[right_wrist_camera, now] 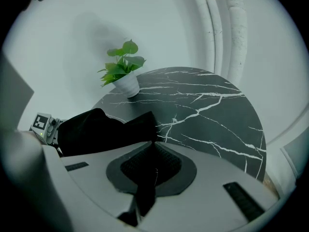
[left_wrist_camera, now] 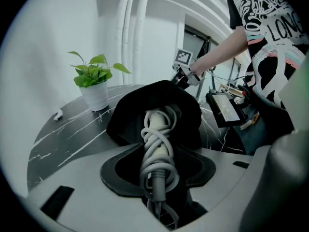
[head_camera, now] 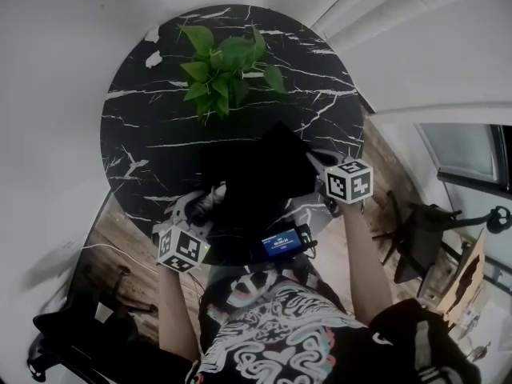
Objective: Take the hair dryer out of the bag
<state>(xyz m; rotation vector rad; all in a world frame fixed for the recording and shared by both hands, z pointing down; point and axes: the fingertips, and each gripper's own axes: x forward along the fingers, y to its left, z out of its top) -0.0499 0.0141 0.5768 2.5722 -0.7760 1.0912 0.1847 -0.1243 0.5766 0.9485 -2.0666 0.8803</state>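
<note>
**A:** Head view. Where is the hair dryer (head_camera: 214, 197), and what holds it?

**B:** Lower centre, at the near edge of the round marble table (head_camera: 136, 134). The left gripper (head_camera: 206, 206) is clamped on its handle, which is wound with pale cord (left_wrist_camera: 155, 151). In the left gripper view the far end of the handle sits inside the mouth of the black bag (left_wrist_camera: 186, 105). I judge the dryer to be only partly out.

**A:** And the right gripper (head_camera: 322, 173)?

**B:** Centre right. Its jaws are nearly together, pinching a fold of the bag's black cloth, as the right gripper view shows at lower centre.

**A:** What could go wrong from here?

**B:** There are three likely faults.
- The jaws press on loose loops of cord, not on the bare handle. The loops could slide, and the dryer would tilt or drop back.
- The wider head, hidden in the cloth, may catch on the opening. The bag would then be dragged toward the table edge and the lit-screen device (head_camera: 282, 241).
- The pinch on thin cloth may slip, which would remove the counter-hold.

**A:** Is the potted plant (head_camera: 226, 64) at risk?

**B:** It stands at the upper centre, well apart from the bag, so I judge it unlikely to be disturbed.
</note>
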